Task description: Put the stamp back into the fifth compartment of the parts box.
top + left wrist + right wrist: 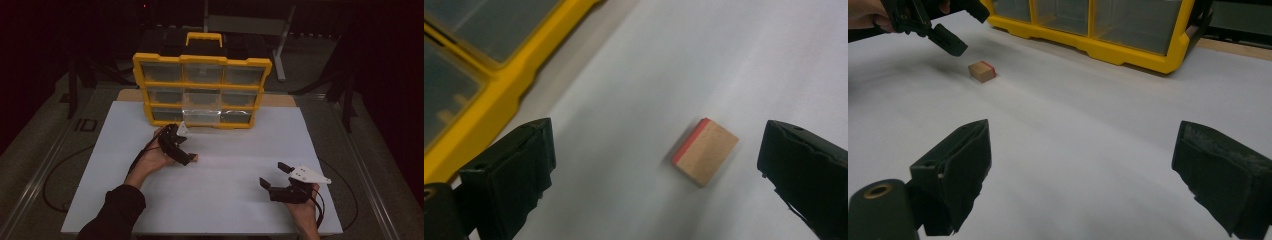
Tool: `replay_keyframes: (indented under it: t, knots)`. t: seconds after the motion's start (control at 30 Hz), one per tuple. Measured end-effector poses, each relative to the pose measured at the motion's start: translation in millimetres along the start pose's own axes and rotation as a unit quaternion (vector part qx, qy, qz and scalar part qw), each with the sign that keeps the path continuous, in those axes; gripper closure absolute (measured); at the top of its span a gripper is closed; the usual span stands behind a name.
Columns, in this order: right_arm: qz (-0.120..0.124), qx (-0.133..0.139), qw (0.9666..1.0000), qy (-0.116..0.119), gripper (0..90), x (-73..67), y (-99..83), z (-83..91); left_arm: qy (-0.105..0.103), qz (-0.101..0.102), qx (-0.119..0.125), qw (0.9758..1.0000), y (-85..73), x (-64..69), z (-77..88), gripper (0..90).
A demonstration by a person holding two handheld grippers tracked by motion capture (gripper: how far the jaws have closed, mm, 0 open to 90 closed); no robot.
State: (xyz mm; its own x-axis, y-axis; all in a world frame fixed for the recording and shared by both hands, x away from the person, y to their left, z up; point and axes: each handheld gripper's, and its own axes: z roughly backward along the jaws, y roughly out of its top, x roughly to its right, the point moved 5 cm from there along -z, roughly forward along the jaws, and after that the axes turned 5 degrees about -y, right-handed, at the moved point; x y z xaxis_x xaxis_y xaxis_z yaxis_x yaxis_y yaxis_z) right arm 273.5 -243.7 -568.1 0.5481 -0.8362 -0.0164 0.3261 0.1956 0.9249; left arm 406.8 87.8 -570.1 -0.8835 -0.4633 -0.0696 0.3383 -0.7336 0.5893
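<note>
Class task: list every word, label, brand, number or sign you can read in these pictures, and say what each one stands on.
"ID": large dark letters on the grey surface left of the white sheet, in the high view.
No readable text on the yellow organiser case with clear compartments, the small wooden block with a red edge, or either gripper.

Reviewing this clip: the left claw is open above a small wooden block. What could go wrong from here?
1. The wooden block lies skewed to the left claw, nearer one jaw. Closing now might pinch corners and spin it away.
2. The white sheet looks smooth, so a nudged block could slide.
3. The yellow organizer stands close behind the left claw; a hasty lift might clip its frame.
The right claw hangs open farther off and poses little risk.
</note>
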Motion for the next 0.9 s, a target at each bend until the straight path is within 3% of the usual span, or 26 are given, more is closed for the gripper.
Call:
replay_keyframes:
  t: [0.13,0.37,0.47,0.53,0.63,0.67,0.73,0.9]
  knots:
    - [-0.001,0.000,1.0000,0.000,8.8,0.2,-0.1,0.1,-0.005,-0.003,-0.009,0.9999,1.7,4.6,-5.5,5.3]
    - [-0.002,0.000,1.0000,0.000,8.8,0.2,-0.1,-0.1,-0.014,-0.026,-0.045,0.9985,-0.4,12.6,-19.5,17.2]
    - [-0.002,0.000,1.0000,0.001,8.8,0.1,-0.2,-0.1,-0.018,-0.028,-0.051,0.9981,-2.3,12.5,-24.3,30.5]
    - [-0.002,0.000,1.0000,0.001,8.8,0.1,-0.2,-0.2,-0.017,-0.036,-0.068,0.9968,-4.6,11.5,-27.5,37.9]
    - [-0.002,-0.001,1.0000,0.001,8.8,0.1,-0.3,-0.4,-0.030,-0.032,-0.066,0.9968,-4.1,10.3,-27.9,51.5]
    - [-0.002,0.000,1.0000,0.002,8.8,0.0,-0.3,-0.6,-0.046,-0.024,-0.066,0.9965,-3.6,10.4,-28.5,54.9]
    - [-0.002,-0.001,1.0000,0.001,8.8,0.0,-0.3,-0.5,-0.057,-0.021,-0.068,0.9958,-3.0,11.2,-28.3,64.4]
    - [-0.002,-0.001,1.0000,0.001,8.8,-0.3,-0.3,-0.3,-0.060,-0.015,-0.076,0.9952,-2.3,10.8,-27.9,66.8]
